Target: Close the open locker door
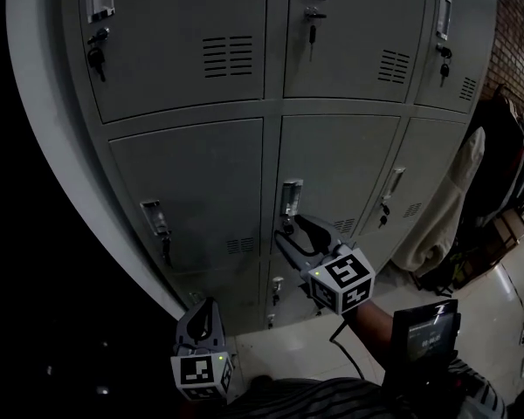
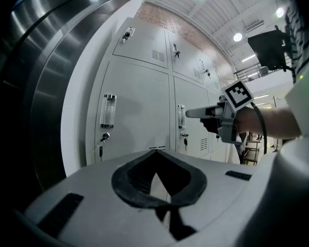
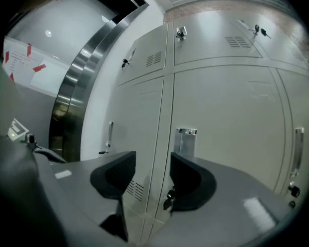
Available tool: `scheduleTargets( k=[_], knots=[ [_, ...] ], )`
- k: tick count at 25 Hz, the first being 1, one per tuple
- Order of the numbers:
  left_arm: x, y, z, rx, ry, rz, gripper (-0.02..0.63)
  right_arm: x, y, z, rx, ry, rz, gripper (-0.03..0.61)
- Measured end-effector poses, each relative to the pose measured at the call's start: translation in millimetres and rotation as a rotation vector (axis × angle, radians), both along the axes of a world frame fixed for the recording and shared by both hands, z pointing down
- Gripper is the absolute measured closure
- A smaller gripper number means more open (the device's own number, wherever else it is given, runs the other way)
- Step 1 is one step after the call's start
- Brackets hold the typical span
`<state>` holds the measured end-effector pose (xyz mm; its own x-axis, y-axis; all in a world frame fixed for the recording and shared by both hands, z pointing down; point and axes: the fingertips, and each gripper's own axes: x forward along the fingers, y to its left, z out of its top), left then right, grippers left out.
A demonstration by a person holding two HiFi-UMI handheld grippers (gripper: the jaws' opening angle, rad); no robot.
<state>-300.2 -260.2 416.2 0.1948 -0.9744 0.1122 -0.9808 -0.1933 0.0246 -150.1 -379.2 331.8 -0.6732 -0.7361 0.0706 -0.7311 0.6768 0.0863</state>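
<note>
Closest to the head camera, low in the picture, the left gripper (image 1: 206,311) is held pointing up at the foot of the grey locker bank (image 1: 244,112). Its own view shows the two dark pads meeting at their tips with nothing between them, so it is closed and empty. Beside it, at the bottom edge, is a striped sleeve (image 1: 332,400), and on the person's right a dark device with a screen (image 1: 426,339).

Higher up and further in, the right gripper (image 1: 290,227) reaches to the middle locker door (image 1: 341,164) of the middle row. Its tips are just beside that door's metal handle (image 1: 290,197). I cannot tell whether they touch it. In the right gripper view the jaws stand apart with nothing pinched. The seam between two doors shows through the gap, and the handle and a hanging key (image 3: 169,199) sit just beyond the right-hand pad.

As far as the head view shows, that door lies flush with the doors around it, and every door in sight looks shut. Several carry keys in their locks.

A broad curved white column (image 1: 44,129) borders the lockers on the left. To the right are a brick wall (image 1: 517,33), a pale cloth (image 1: 445,208) hanging against the end of the bank, and a light floor (image 1: 498,321).
</note>
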Motion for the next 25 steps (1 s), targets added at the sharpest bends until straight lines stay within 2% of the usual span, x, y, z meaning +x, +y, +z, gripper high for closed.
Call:
scheduleTargets(
  k=[5, 8, 12, 17, 20, 25],
  knots=[
    [34.3, 22.5, -18.2, 0.054, -0.001, -0.016, 0.611, 39.9, 59.9, 3.3, -0.008, -0.053, -0.029, 0.575],
    [75.3, 50.7, -27.0, 0.070, -0.003, -0.004, 0.611, 71.2, 108.4, 12.6, -0.022, -0.069, -0.045, 0.577],
    [139.1, 98.2, -23.1, 0.067, -0.011, 0.010, 0.611, 114.1, 173.3, 36.6, -0.047, -0.035, -0.077, 0.577],
    [205.1, 156.7, -13.7, 0.035, -0.023, 0.008, 0.611, 172.7, 243.2, 69.7, -0.135, -0.025, -0.091, 0.577],
    [229.2, 187.4, -16.6, 0.022, -0.045, 0.002, 0.611, 202.3, 271.5, 77.1, -0.178, -0.040, -0.086, 0.577],
    [243.8, 215.9, -19.3, 0.003, -0.083, -0.001, 0.611, 228.7, 298.8, 76.1, -0.190, -0.047, -0.050, 0.577]
  ],
)
